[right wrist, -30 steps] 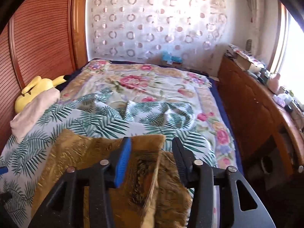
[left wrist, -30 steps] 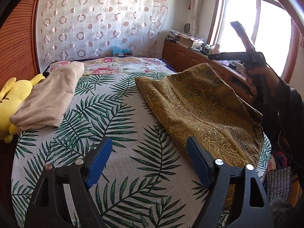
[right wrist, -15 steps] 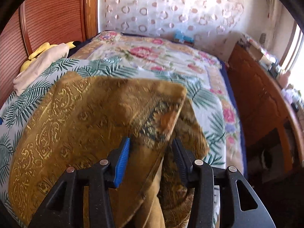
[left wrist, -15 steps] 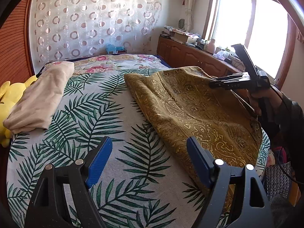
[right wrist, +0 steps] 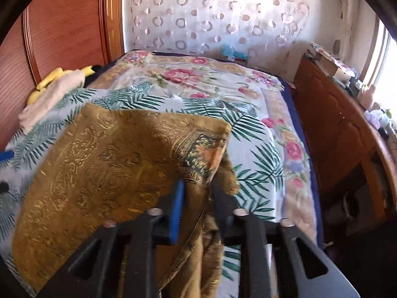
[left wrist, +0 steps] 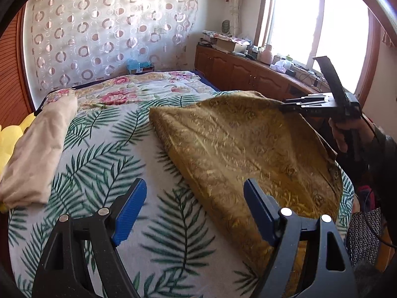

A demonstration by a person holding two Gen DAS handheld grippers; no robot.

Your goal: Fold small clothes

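Starting at the left, we see the left hand-held gripper (left wrist: 194, 207) gaping over the bed (left wrist: 104, 154), holding nothing. The gold cloth (left wrist: 238, 149) lies beside it, its far corner lifted between the right hand-held gripper (right wrist: 197, 200) jaws, which have just been closing. A thin bite could slip, dropping the fold crooked.

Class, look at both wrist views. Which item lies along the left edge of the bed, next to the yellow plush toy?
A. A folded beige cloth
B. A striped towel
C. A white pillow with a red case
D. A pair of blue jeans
A: the folded beige cloth lies on the palm-leaf bedspread beside the yellow plush toy, well apart from the gold patterned garment.
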